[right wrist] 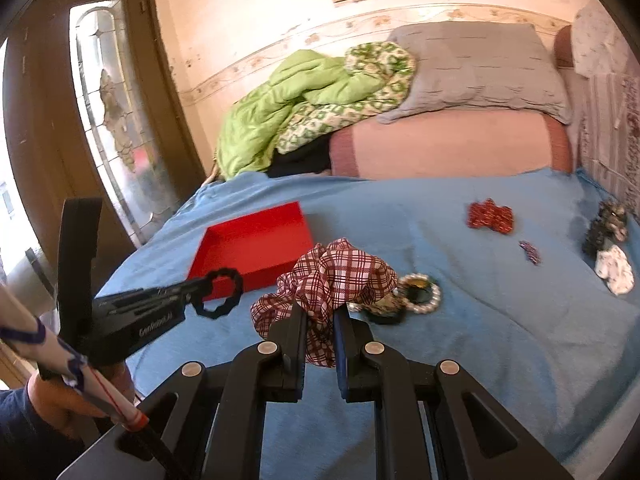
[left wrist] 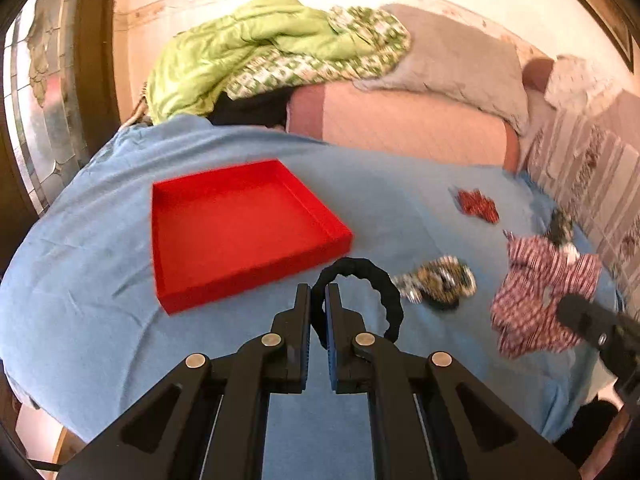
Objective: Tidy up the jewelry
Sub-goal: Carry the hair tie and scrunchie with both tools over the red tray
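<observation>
My left gripper [left wrist: 318, 294] is shut on a black scrunchie [left wrist: 376, 280] and holds it above the blue sheet, just right of the empty red tray [left wrist: 240, 232]. It shows in the right wrist view too [right wrist: 192, 290], with the black scrunchie [right wrist: 222, 294] in front of the red tray [right wrist: 256, 248]. My right gripper [right wrist: 320, 314] is shut on a red-and-white plaid scrunchie [right wrist: 336, 276], lifted off the bed. That plaid scrunchie [left wrist: 536, 296] and the right gripper's tip [left wrist: 576, 312] show at the right of the left wrist view.
On the blue sheet [right wrist: 480, 320] lie a pearl-trimmed scrunchie [right wrist: 412, 294], a red sequined piece [right wrist: 490, 216], a small dark clip [right wrist: 530, 252], and dark and white pieces [right wrist: 610, 248] at the right edge. Pillows and a green quilt [right wrist: 304, 104] lie behind. A door stands left.
</observation>
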Available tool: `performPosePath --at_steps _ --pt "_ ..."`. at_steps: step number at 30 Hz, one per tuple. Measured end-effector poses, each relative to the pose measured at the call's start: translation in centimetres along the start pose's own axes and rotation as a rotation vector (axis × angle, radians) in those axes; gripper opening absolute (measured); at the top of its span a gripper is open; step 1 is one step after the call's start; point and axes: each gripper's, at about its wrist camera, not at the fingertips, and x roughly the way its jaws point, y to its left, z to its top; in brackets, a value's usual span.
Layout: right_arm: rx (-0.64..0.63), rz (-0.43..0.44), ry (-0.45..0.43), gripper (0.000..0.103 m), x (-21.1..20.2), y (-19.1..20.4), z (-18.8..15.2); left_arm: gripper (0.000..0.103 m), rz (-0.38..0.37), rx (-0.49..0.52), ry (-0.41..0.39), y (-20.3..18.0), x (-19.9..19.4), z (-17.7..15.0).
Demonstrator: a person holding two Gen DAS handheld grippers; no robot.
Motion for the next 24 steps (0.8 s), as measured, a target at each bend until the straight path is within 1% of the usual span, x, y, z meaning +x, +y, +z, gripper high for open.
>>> performPosePath --at_steps 3,6,11,16,21,24 --pt "0.002 0.018 0.014 0.013 1.6 0.5 1.3 0.007 0.008 -0.020 -0.012 1.5 1.0 2.0" --pt "-0.003 0.036 0.031 0.013 3.9 1.0 3.0 0.007 0.039 -0.044 -0.036 3.3 2.3 4.2" --pt "-0.018 0.073 0.075 0.013 8.7 2.2 6.0 0.007 0.070 -0.130 -0.042 7.3 5.7 7.7" --pt "0.002 0.107 0.122 0.013 14.7 3.0 8.9 0.007 0.110 -0.199 0.005 11.3 10.7 9.8" --pt "-0.011 0.114 0.177 0.013 21.8 4.4 11.2 0.007 0.142 -0.263 0.065 15.4 15.6 10.6" --pt "-0.030 0.118 0.201 0.013 26.0 5.4 12.1 0.007 0.152 -0.286 0.095 16.8 17.5 10.8"
